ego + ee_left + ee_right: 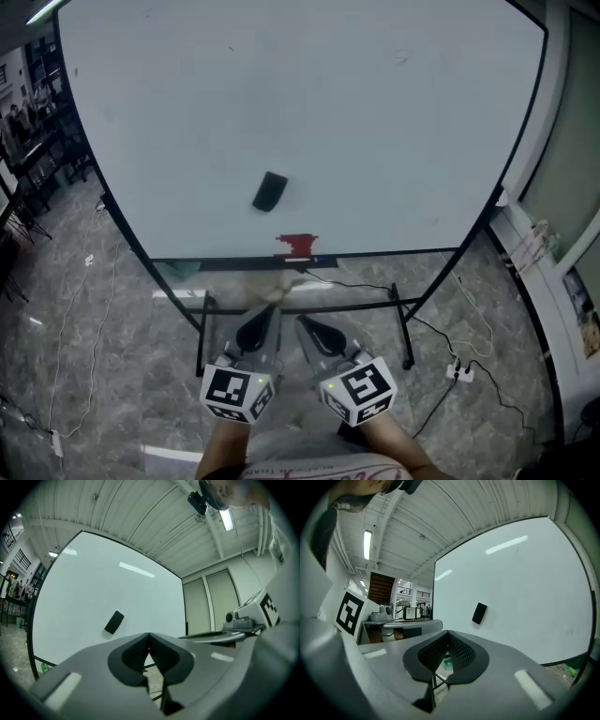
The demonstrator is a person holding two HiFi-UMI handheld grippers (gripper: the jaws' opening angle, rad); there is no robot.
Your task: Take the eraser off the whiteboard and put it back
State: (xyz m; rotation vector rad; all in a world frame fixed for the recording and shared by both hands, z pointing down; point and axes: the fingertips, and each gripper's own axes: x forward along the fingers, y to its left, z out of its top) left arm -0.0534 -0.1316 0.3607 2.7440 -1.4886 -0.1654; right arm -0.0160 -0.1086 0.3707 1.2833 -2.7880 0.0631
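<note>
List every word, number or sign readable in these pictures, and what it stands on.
No text can be read.
On the whiteboard: no legible writing.
On the eraser: no label visible.
On the left gripper and right gripper: cubes bear square pattern markers, no letters.
On the wall poster at the right: too small to read.

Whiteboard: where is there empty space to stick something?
The whiteboard is bare almost everywhere: all above the eraser, and wide patches left and right of it, out to the board's edges. Only the bottom edge under the eraser is busy: a red thing sits there.
</note>
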